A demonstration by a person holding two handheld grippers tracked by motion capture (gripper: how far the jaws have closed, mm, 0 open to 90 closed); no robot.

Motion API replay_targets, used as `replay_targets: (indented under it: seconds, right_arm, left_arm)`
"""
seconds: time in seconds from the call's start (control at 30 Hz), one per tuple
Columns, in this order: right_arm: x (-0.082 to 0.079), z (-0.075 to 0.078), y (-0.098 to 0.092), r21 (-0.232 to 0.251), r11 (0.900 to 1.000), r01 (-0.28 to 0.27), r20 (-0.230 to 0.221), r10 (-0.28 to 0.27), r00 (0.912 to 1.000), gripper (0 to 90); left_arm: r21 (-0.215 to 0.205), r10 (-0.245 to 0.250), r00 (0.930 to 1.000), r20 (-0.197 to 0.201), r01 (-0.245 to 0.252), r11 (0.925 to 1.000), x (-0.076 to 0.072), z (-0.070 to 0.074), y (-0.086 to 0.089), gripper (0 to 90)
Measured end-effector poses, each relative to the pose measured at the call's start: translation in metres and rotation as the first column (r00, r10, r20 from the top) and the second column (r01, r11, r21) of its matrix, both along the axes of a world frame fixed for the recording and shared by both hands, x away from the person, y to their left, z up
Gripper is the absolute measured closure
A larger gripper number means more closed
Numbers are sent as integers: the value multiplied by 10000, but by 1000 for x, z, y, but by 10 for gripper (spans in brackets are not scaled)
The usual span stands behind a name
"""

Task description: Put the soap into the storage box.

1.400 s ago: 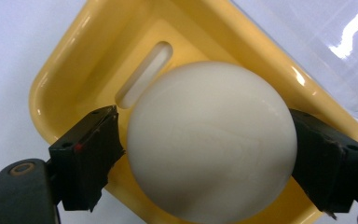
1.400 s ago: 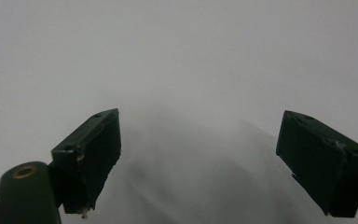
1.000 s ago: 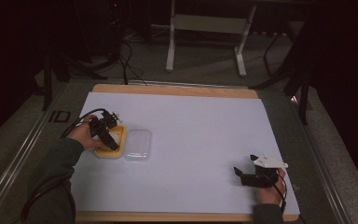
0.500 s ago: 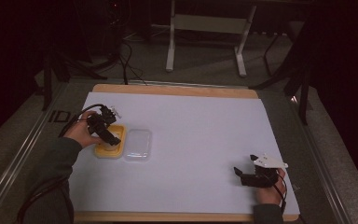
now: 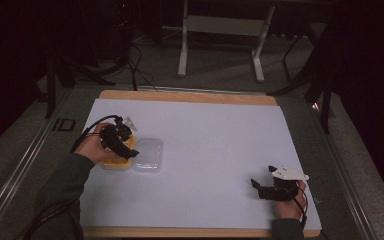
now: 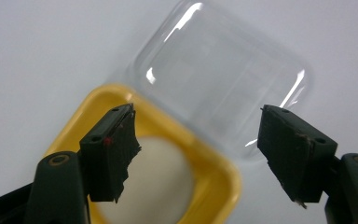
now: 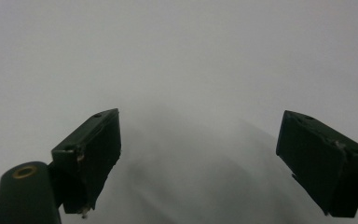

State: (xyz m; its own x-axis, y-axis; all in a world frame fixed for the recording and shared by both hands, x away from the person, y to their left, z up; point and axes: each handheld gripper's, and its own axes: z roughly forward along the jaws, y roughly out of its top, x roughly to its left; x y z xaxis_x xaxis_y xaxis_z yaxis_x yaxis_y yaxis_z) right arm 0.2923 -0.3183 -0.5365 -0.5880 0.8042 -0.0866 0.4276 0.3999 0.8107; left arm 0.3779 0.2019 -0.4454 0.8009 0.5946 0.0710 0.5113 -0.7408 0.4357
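The left gripper (image 6: 196, 158) hovers over the yellow tray (image 6: 214, 168) holding a white egg (image 6: 158, 182), its jaws just closing yet apart and empty. Clear lid (image 6: 223, 79) touches the tray. The right gripper (image 7: 198, 163) rests wide on the tabletop (image 5: 205, 130).

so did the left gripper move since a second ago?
Yes. In the high view the left gripper has shifted slightly right over the yellow plastic tray, toward the clear plastic lid. Its jaws have just been closing, nothing clamped between them.
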Motion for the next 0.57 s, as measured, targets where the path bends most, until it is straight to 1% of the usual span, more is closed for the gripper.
replay_targets:
  seconds: [0.03, 0.13, 0.23, 0.33, 0.37, 0.43, 0.5, 0.57]
  right_arm:
    - [0, 0, 0, -6, 10000, 1, -8, -1, 10000, 137]
    - [0, 0, 0, -2, 10000, 2, 1, -2, 10000, 137]
    - [0, 0, 0, -1, 10000, 0, -4, 0, 10000, 137]
    - [0, 0, 0, -10, 10000, 0, -15, 0, 10000, 137]
    - [0, 0, 0, -6, 10000, -5, -27, 5, 10000, 137]
    - [0, 0, 0, -29, 10000, -4, -49, 4, 10000, 137]
    - [1, 0, 0, -70, 10000, -27, -38, 26, 10000, 137]
    - [1, 0, 1, -74, 10000, -30, -62, 30, 10000, 137]
  left_arm:
    - [-54, -46, 9999, 129, 47, 10000, -3, -1, -2, 288]
    - [-367, -237, 9993, 301, 248, 9990, -10, -6, -10, 287]
    - [-458, -448, 9982, 392, 465, 9979, -17, -13, -18, 286]
    - [-658, -541, 9972, 526, 575, 9962, -24, -18, -24, 283]
    - [-661, -602, 9964, 603, 642, 9957, -27, -20, -26, 283]
    - [-759, -612, 9952, 768, 670, 9949, -33, -22, -29, 282]
    - [-1010, -574, 9934, 994, 675, 9926, -41, -26, -32, 282]
    - [-1301, -425, 9900, 1343, 601, 9897, -52, -31, -35, 282]
